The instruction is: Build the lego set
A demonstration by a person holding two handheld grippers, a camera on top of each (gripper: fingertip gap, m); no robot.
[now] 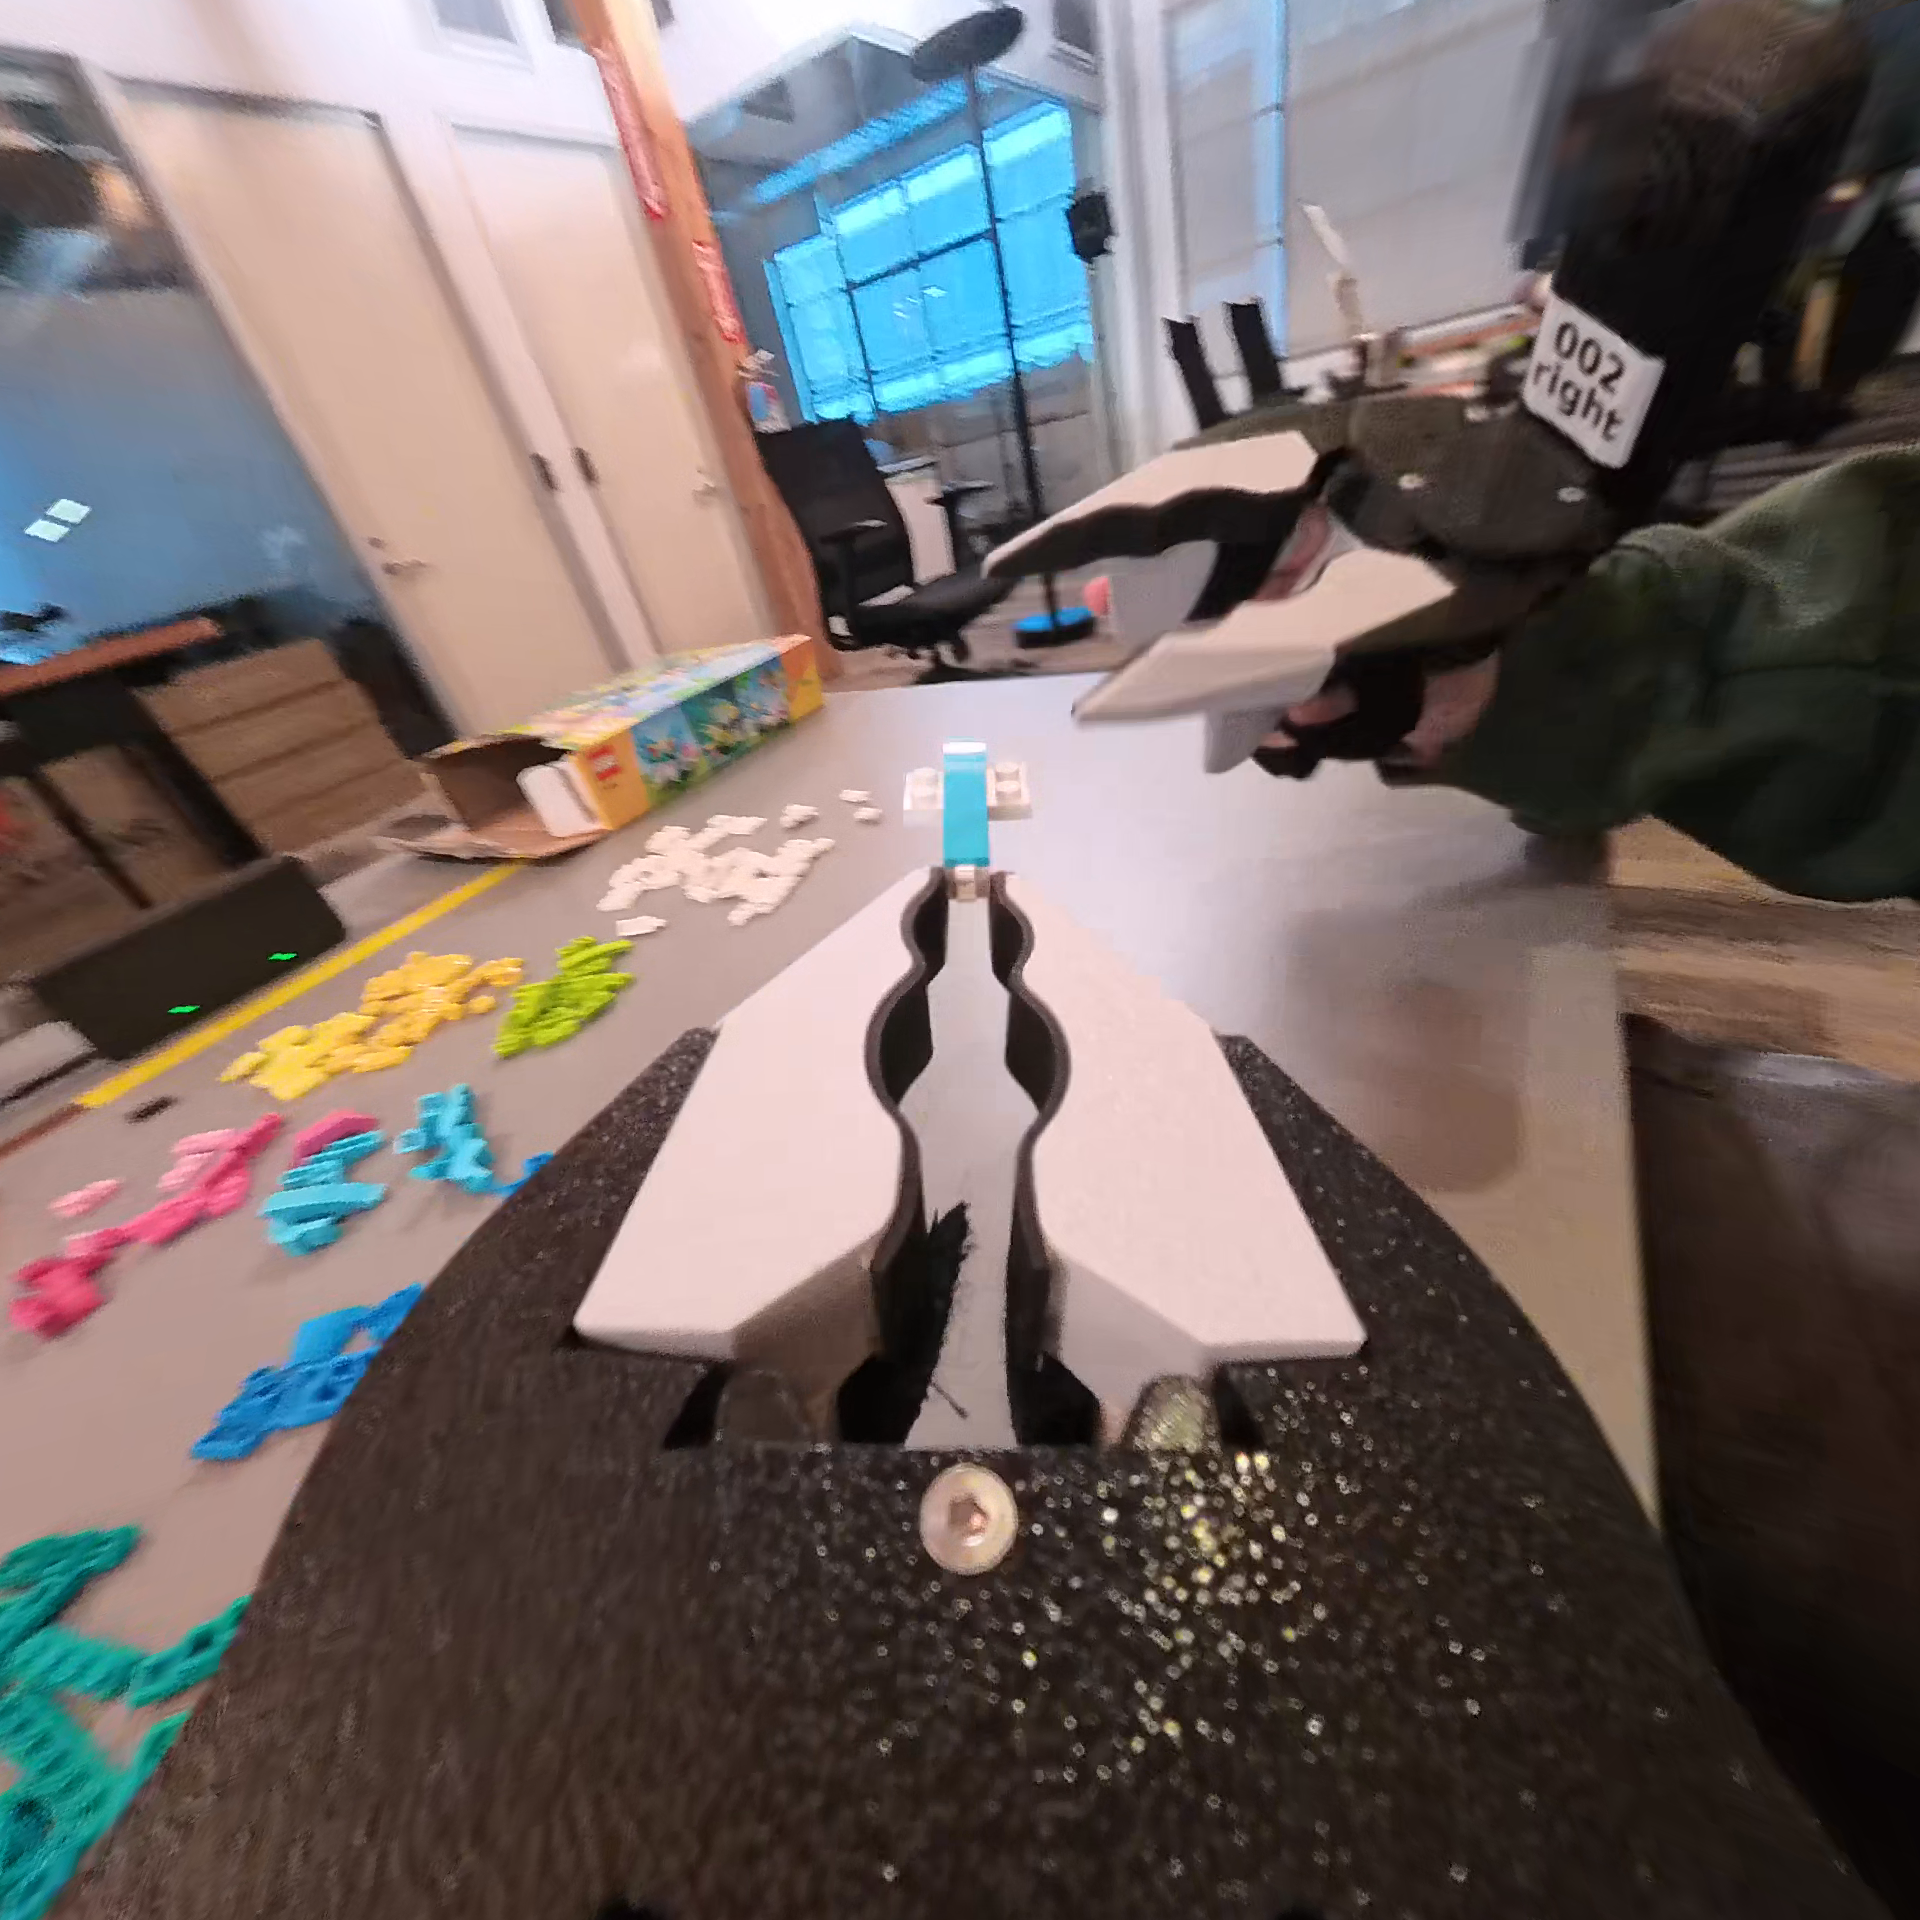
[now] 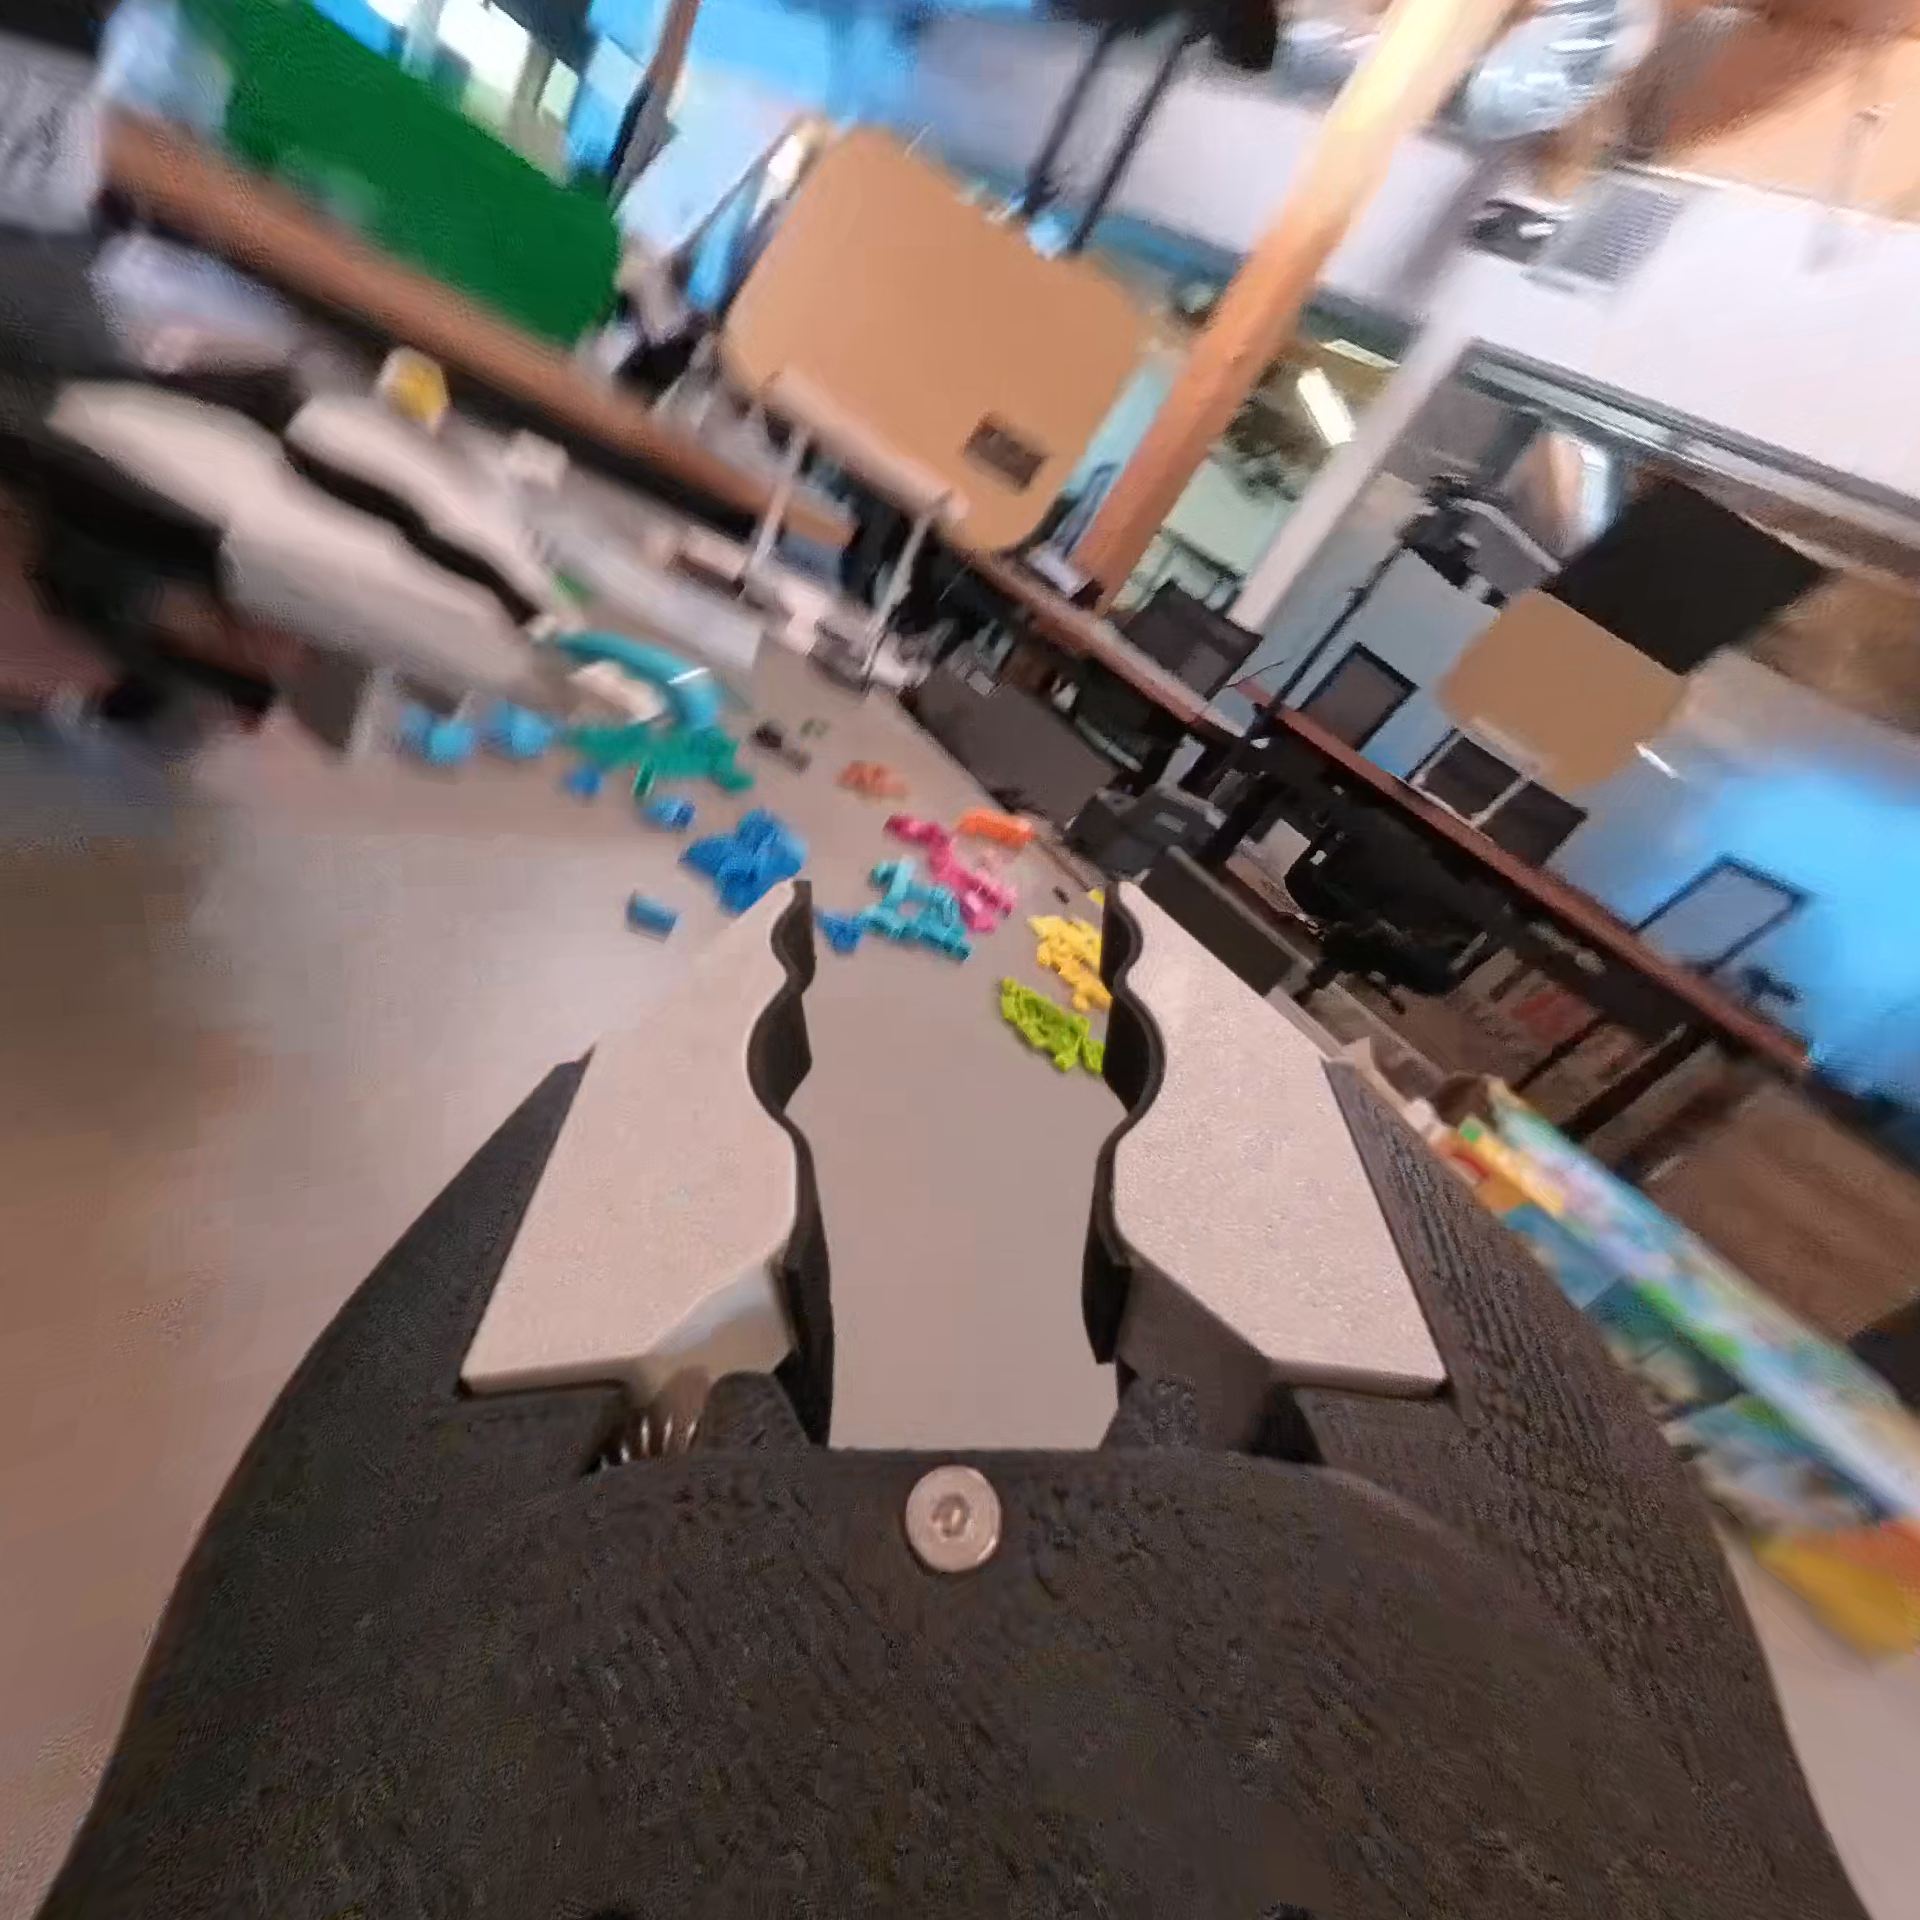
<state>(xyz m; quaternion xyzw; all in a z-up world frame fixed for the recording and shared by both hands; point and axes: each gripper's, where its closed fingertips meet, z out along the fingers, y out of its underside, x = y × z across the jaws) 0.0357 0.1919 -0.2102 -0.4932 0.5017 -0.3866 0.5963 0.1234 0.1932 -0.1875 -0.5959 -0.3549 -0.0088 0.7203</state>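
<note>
My left gripper (image 1: 968,881) is shut on a small build: a turquoise brick (image 1: 966,805) with a white plate (image 1: 964,795) across its top, held upright above the grey table (image 1: 1299,914). My right gripper (image 2: 956,899) is open and empty; in the left wrist view it (image 1: 1029,634) hovers up and to the right of the build, apart from it. In the right wrist view my left gripper (image 2: 540,623) shows blurred at far left with a curved turquoise and white piece (image 2: 644,675) by its tips. Sorted brick piles lie on the table: white (image 1: 717,862), yellow (image 1: 384,1023), lime (image 1: 566,992), pink (image 1: 156,1216), light blue (image 1: 353,1184), blue (image 1: 301,1371), teal (image 1: 73,1704).
An opened lego box (image 1: 644,738) lies at the table's far side; it also shows in the right wrist view (image 2: 1704,1340). A black device with green lights (image 1: 187,945) sits at the left edge. Office chairs (image 1: 883,540) and desks stand beyond. A person's green sleeve (image 1: 1714,665) holds the right gripper.
</note>
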